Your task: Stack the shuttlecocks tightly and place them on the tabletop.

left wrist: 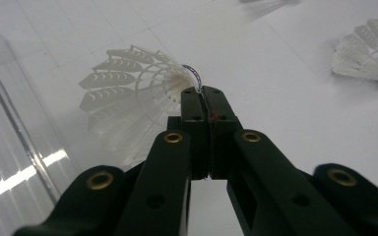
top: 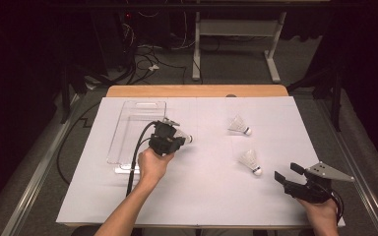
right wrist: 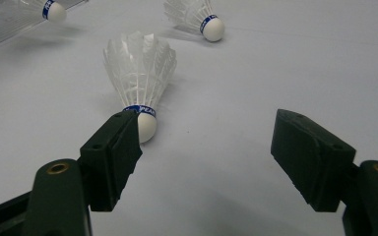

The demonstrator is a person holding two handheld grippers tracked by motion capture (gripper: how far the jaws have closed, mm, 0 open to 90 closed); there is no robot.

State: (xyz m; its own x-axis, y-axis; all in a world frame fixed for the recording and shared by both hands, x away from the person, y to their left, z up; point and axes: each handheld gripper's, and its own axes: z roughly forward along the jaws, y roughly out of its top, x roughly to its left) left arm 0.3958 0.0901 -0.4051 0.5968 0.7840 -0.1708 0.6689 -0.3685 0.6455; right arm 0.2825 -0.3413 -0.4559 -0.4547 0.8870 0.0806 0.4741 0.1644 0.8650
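My left gripper (top: 181,140) is shut on a white feather shuttlecock (top: 188,138), lifted a little above the table just right of a clear plastic tray (top: 128,129). In the left gripper view the black jaws meet at the left gripper's tip (left wrist: 203,93), pinching the held shuttlecock (left wrist: 128,93) at its cork end, feathers fanning left. Two more shuttlecocks lie on the white table: one far (top: 238,126), one nearer (top: 251,161). My right gripper (top: 286,172) rests open at the front right. In its view the right gripper (right wrist: 209,137) has nothing between its jaws, and the nearer shuttlecock (right wrist: 140,73) lies just ahead.
The white sheet (top: 202,196) covers a wooden table with an edge at the back (top: 197,91). The tray's clear wall (left wrist: 15,132) runs along the left of the left gripper view. Table legs and cables stand on the floor beyond (top: 197,49).
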